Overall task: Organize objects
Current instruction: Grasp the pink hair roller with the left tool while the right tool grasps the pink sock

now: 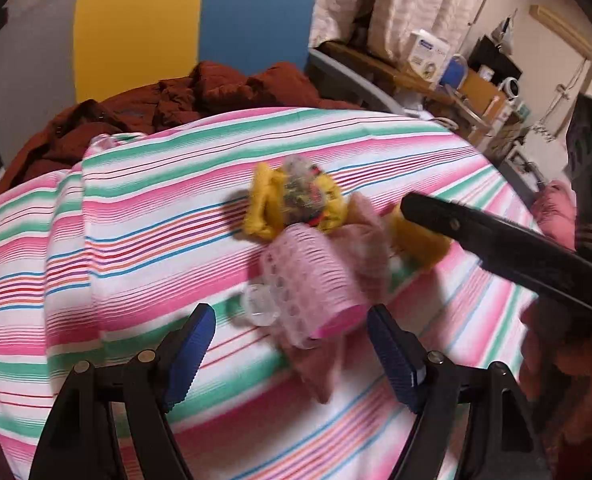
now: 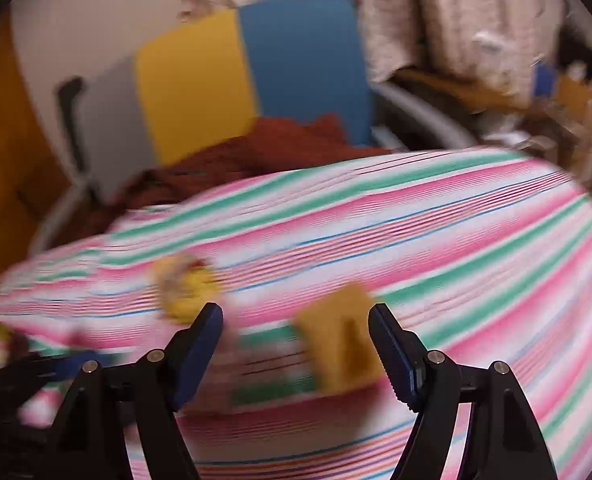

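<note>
- Striped cloth [image 1: 144, 216] in pink, green and white covers the bed, and the small things are seen lying on it in one loose heap, not sorted.
- Little of the task is judged done: nothing is held, no box or tray for the things is seen, and all of the heap is left to be dealt with.
- One pink roller [image 1: 316, 284] is counted, lying near the middle, just in front of the left tool [image 1: 292, 354].
- One clear clip [image 1: 258, 306] is seen touching the roller's left end.
- One pinkish cloth piece [image 1: 366, 240] lies under and right of the roller.
- One yellow scrunchie [image 1: 292, 202] with a mottled centre lies just beyond the roller.
- One mustard piece [image 2: 342, 346] is seen at the right of the heap; what it is cannot be told through the blur.
- Left tool: jaws are spread wide, with nothing gripped, the roller's near end just ahead of the gap.
- Right tool [image 2: 296, 354]: jaws are likewise spread wide and empty, with the mustard piece just ahead between them.
- One brown blanket [image 1: 200, 96] is bunched at the far end of the bed.
</note>
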`<state>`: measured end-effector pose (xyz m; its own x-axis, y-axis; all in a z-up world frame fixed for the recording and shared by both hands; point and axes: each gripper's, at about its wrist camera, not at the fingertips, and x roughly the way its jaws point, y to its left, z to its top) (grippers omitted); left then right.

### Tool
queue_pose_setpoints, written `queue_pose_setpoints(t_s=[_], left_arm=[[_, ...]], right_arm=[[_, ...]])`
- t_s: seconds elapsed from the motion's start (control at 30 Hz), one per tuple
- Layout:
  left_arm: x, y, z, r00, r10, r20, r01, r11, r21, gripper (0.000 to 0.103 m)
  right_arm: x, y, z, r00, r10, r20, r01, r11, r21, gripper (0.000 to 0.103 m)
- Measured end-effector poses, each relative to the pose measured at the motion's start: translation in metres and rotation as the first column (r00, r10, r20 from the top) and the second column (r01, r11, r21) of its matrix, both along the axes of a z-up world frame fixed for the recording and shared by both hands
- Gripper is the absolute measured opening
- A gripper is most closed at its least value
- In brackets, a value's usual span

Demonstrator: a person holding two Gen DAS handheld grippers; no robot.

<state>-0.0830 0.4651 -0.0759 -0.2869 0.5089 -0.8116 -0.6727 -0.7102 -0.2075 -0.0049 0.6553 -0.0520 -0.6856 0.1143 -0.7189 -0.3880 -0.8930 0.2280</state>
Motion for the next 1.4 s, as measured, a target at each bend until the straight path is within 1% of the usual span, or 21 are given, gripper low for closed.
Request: queue_pose_setpoints(t_s=[0.07,0.1,0.17,0.23,0.27,0.3,0.33,0.37,0.43,0.53,0.63,0.7,0.77,0.8,0.83,0.9,0.93,1.0,1.1,1.23,1.4], left_arm=[[0.0,-0.011,-0.005,1.0,0.011,0.022,-0.012,1.0,0.025,0.08],[0.0,-0.015,-0.007,0.999,0.016,0.028,-0.017,0.999,0.03,0.08],[0.001,-0.021,-0.011,0.999,0.022,0.034,-0.023,0.999,0.031,0.08],[0.002,-0.024,-0.011,0.999,0.028,0.03,-0.029,0.999,0.032,0.08],[0.002,-0.025,-0.01,0.999,0.027,0.032,-0.029,0.999,0.043,0.08],[0.002,-0.026,-0.008,0.999,0.025,0.033,-0.027,0.998,0.057,0.08],[0.003,-0.026,-0.005,0.999,0.021,0.033,-0.024,0.997,0.079,0.08],[0.003,-0.026,-0.002,0.999,0.016,0.032,-0.019,0.995,0.097,0.08],[0.003,-0.023,0.003,0.999,0.004,0.038,-0.009,0.992,0.125,0.08],[0.005,-0.009,0.006,0.999,-0.024,0.034,0.02,0.992,0.124,0.08],[0.002,0.003,0.0,0.996,-0.043,0.076,0.033,0.992,0.123,0.08],[-0.009,0.001,-0.008,0.989,-0.016,0.15,-0.007,0.988,0.154,0.08],[-0.021,0.001,-0.023,0.966,0.003,0.26,-0.045,0.987,0.155,0.078],[-0.022,-0.001,-0.024,0.964,0.005,0.266,-0.053,0.984,0.173,0.078],[-0.023,-0.001,-0.023,0.967,0.007,0.256,-0.057,0.981,0.187,0.077],[-0.022,0.005,-0.022,0.972,-0.009,0.235,-0.029,0.987,0.155,0.07],[-0.02,0.008,-0.021,0.976,-0.027,0.214,-0.002,0.991,0.134,0.064],[-0.016,0.011,-0.018,0.986,-0.046,0.161,0.032,0.996,0.089,0.064],[-0.008,0.006,-0.015,0.993,-0.048,0.109,0.043,0.998,0.052,0.063],[-0.007,-0.025,-0.013,0.994,-0.025,0.102,0.018,0.997,0.072,0.063],[0.004,-0.061,-0.013,1.0,-0.009,0.03,0.008,0.998,0.059,0.063]], right_arm=[[-0.009,-0.009,-0.013,0.997,0.071,0.019,-0.068,0.99,-0.124,0.067],[-0.013,-0.01,-0.019,0.996,0.082,0.036,-0.076,0.986,-0.151,0.062],[-0.022,-0.016,-0.039,0.991,0.106,0.077,-0.086,0.969,-0.231,0.059],[-0.028,-0.015,-0.051,0.991,0.12,0.065,-0.096,0.952,-0.291,0.057],[-0.028,-0.014,-0.053,0.992,0.117,0.055,-0.095,0.948,-0.305,0.051],[-0.028,-0.012,-0.051,0.992,0.12,0.048,-0.098,0.938,-0.332,0.034],[-0.026,-0.008,-0.05,0.992,0.126,0.03,-0.105,0.916,-0.387,0.033],[-0.023,-0.006,-0.049,0.993,0.116,0.03,-0.093,0.906,-0.414,0.033],[-0.018,-0.005,-0.048,0.99,0.12,0.068,-0.08,0.899,-0.43,0.032],[-0.013,-0.006,-0.055,0.985,0.139,0.1,-0.071,0.865,-0.497,0.032],[-0.012,-0.007,-0.056,0.984,0.142,0.111,-0.066,0.858,-0.509,0.031],[-0.011,-0.005,-0.058,0.983,0.133,0.127,-0.053,0.865,-0.498,0.031],[-0.009,-0.003,-0.061,0.983,0.136,0.12,-0.054,0.85,-0.524,0.031],[-0.009,-0.002,-0.06,0.983,0.138,0.125,-0.053,0.85,-0.524,0.031],[-0.009,-0.003,-0.06,0.981,0.143,0.129,-0.056,0.853,-0.519,0.031],[-0.014,-0.004,-0.059,0.979,0.152,0.136,-0.063,0.859,-0.509,0.031],[-0.014,-0.004,-0.059,0.979,0.153,0.137,-0.064,0.861,-0.504,0.03],[-0.013,-0.004,-0.059,0.978,0.153,0.139,-0.064,0.863,-0.5,0.03],[-0.01,-0.003,-0.057,0.98,0.145,0.14,-0.059,0.869,-0.491,0.03],[-0.004,0.006,-0.056,0.984,0.102,0.145,-0.02,0.879,-0.477,0.029],[-0.001,0.011,-0.052,0.986,0.066,0.151,0.007,0.899,-0.437,0.029]])
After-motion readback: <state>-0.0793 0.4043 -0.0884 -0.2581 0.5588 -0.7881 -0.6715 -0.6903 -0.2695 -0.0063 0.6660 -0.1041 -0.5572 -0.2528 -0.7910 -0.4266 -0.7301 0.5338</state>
